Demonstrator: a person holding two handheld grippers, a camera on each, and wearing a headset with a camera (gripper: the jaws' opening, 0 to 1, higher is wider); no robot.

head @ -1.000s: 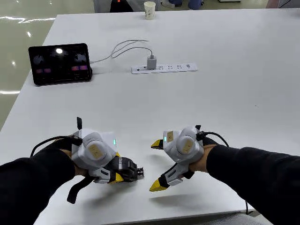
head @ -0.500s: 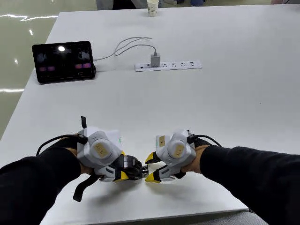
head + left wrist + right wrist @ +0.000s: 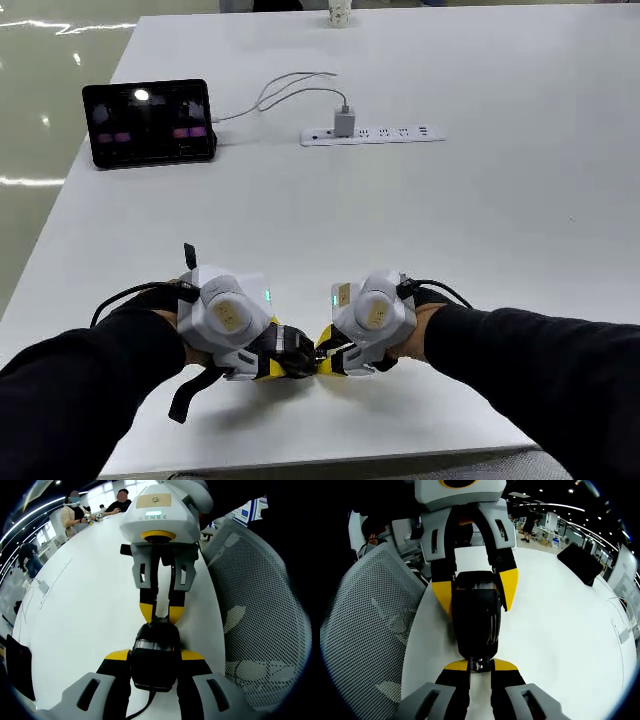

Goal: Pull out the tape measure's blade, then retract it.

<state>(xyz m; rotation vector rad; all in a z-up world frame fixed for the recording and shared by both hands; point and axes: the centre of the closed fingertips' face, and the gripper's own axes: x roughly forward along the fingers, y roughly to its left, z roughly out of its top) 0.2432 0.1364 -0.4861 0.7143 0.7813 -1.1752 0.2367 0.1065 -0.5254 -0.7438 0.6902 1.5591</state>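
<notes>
My left gripper (image 3: 272, 358) is shut on a black tape measure (image 3: 290, 350) just above the white table (image 3: 420, 250), near its front edge. In the left gripper view, yellow-tipped jaws clamp both sides of the tape measure (image 3: 155, 655). My right gripper (image 3: 322, 355) faces it from the right, tip to tip. In the right gripper view my right gripper (image 3: 480, 665) is pinched on the small metal blade tip (image 3: 480, 664) at the front of the tape measure (image 3: 475, 612). No length of blade shows between the two grippers.
A dark tablet (image 3: 150, 122) stands at the back left. A power strip (image 3: 375, 133) with a charger and cable lies mid-table, and a paper cup (image 3: 341, 12) stands at the far edge. A mesh chair (image 3: 260, 630) sits just off the table's front edge.
My right gripper, open and apart from the tape measure one second ago, has moved left to its front and shut on the blade tip. The left gripper kept its hold.
</notes>
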